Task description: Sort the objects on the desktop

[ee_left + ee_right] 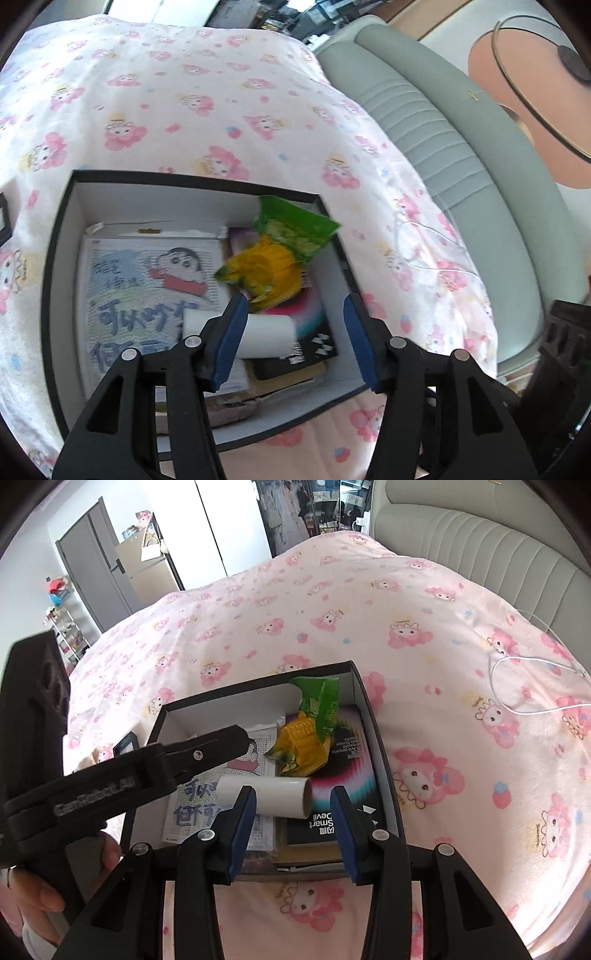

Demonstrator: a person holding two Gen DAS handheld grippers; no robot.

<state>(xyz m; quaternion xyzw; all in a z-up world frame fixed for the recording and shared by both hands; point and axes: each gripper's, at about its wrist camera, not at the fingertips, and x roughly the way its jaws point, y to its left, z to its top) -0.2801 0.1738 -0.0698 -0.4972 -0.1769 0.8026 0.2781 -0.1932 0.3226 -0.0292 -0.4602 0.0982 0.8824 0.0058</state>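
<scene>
We read this moment as the end of a placing step. The black box sits on the bed, on its pink patterned cover, and already holds the sorted items: a cartoon-print booklet flat on the floor of the box, a dark packet beside it, a yellow-and-green snack bag on top, and a white roll lying on its side across the booklet and packet.

Left gripper: fingers apart, nothing between them; the roll lies below, inside the box. Right gripper: fingers apart, nothing held; it hangs above the near edge of the box. In the right wrist view the left gripper reaches in over the box from the left.

A white cable lies loose on the bed, well apart from the box, toward the headboard.

Our judgement: with both grippers empty, the next move calls for locating any remaining loose item, possibly the cable, and approaching it with fingers apart. A thin cable will demand a low, centred pinch.
</scene>
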